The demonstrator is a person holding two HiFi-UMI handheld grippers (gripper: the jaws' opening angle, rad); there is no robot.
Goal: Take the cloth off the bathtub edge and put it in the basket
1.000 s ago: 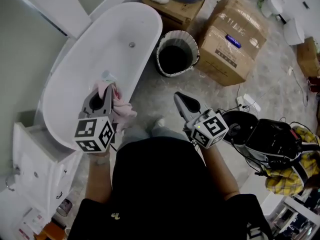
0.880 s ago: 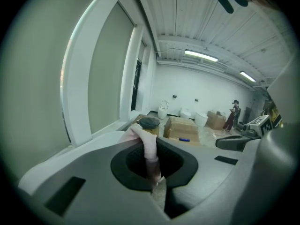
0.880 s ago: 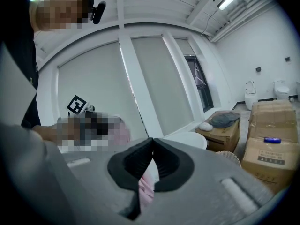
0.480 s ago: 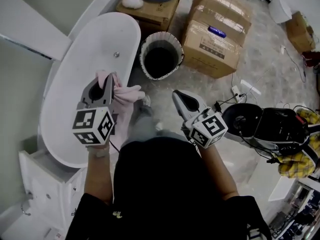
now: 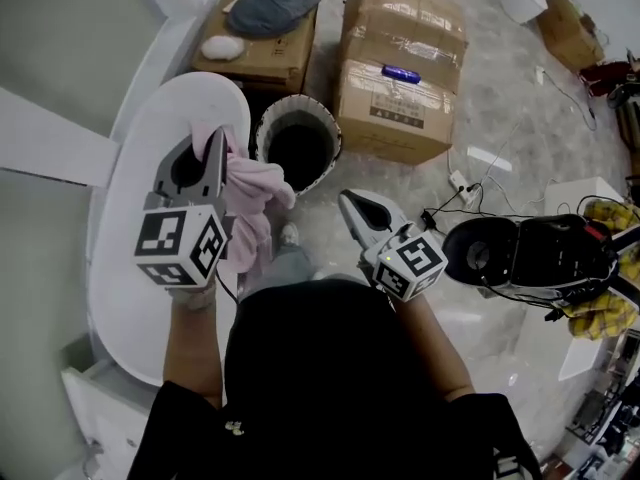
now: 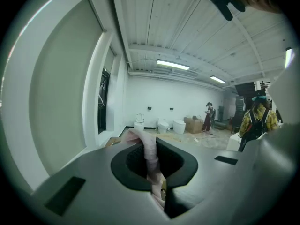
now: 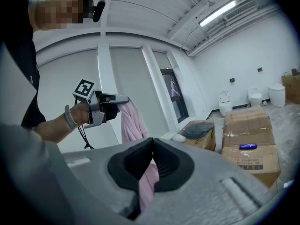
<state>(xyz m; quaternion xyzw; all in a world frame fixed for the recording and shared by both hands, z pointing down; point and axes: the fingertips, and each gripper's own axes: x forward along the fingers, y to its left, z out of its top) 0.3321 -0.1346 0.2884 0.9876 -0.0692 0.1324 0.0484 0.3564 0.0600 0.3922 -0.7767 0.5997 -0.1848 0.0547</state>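
Note:
My left gripper [image 5: 214,140] is shut on a pink cloth [image 5: 256,196], which hangs from its jaws in the air beside the rim of the white bathtub [image 5: 140,138]. The round basket [image 5: 298,148], dark inside with a pale pleated wall, stands on the floor just right of the cloth. In the left gripper view the cloth [image 6: 149,153] is pinched between the jaws. My right gripper [image 5: 352,201] is shut and empty, over the floor to the right of the basket. Its own view shows the left gripper [image 7: 123,99] with the cloth [image 7: 133,123] dangling.
Two cardboard boxes [image 5: 402,73] [image 5: 258,30] stand beyond the basket, the left one with a grey bundle on top. A black device [image 5: 530,253] with cables lies on the floor at right. A person in yellow plaid [image 6: 260,121] stands at right in the left gripper view.
The left gripper has carried the pink cloth off the bathtub edge, up and toward the basket. The right gripper stayed shut and moved along beside it.

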